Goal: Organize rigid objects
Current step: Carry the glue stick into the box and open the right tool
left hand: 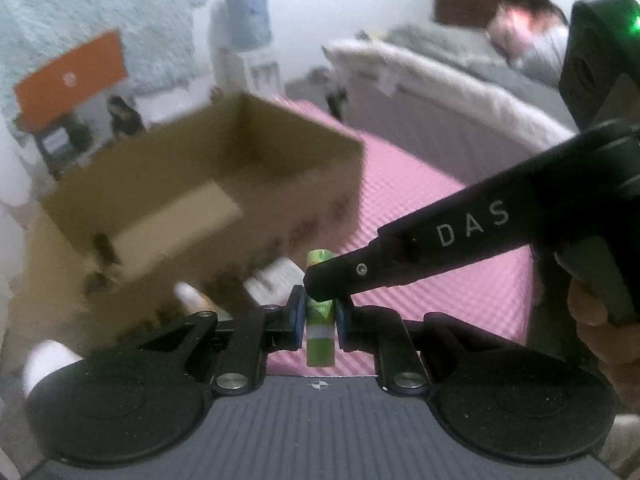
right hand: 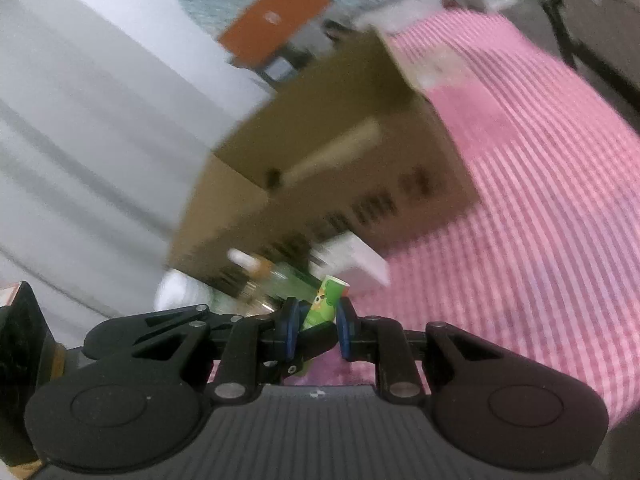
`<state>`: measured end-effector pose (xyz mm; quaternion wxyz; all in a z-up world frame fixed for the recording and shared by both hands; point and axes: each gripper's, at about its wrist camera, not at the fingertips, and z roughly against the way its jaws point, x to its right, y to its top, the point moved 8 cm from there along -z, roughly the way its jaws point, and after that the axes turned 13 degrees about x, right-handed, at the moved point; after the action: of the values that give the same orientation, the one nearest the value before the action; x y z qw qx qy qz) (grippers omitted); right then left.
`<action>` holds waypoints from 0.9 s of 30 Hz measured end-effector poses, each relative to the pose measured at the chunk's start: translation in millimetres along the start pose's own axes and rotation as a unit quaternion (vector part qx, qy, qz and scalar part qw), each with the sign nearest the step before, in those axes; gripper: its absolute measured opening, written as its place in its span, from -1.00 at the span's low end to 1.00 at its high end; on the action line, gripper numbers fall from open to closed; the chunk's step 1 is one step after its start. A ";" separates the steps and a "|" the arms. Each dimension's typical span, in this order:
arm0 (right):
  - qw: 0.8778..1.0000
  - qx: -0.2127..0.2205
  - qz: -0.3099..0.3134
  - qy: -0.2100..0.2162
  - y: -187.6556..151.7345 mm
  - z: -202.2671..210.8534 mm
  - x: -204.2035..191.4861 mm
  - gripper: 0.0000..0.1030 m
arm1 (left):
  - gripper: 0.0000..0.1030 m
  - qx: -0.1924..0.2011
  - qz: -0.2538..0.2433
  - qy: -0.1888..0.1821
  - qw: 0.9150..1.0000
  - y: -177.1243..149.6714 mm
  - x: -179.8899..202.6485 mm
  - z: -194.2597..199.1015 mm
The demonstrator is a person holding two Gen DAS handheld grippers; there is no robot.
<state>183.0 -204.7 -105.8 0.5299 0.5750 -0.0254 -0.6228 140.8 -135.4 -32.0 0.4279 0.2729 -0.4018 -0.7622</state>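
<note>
Left wrist view: your left gripper is clamped on a small green cylindrical tube, held upright between the blue pads above the pink ribbed mat. Your right gripper's black finger marked "DAS" reaches in from the right and crosses the tube's upper part. An open brown cardboard box, blurred, sits on the mat's left side, with a white carton at its near wall.

Right wrist view: your right gripper has its tongs drawn close around the same green tube, which tilts here, its top leaning right; the left gripper's dark fingertip sits between them too, so whether the pads actually press on the tube cannot be told. The cardboard box lies beyond, with the white carton and some blurred bottles by its near wall.
</note>
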 end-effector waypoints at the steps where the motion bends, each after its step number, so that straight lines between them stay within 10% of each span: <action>1: 1.000 0.006 0.011 0.008 6.4 0.6 -9.2 -0.57 | -0.72 0.008 0.004 0.008 1.000 7.0 -6.1 3.8; 12: 0.992 -0.008 0.087 0.088 75.4 -62.2 -97.5 -0.57 | -0.72 -0.004 0.040 0.091 0.995 49.1 -96.3 -6.5; 27: 0.970 -0.237 -0.025 0.057 57.0 -221.8 -67.6 -0.55 | -0.66 -0.166 0.090 0.123 0.974 -5.3 -173.0 -74.5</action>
<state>368.8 -54.9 -97.5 0.6357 0.4680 0.1670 -0.5907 279.0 -11.3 -63.3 0.5804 0.2524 -0.2371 -0.7370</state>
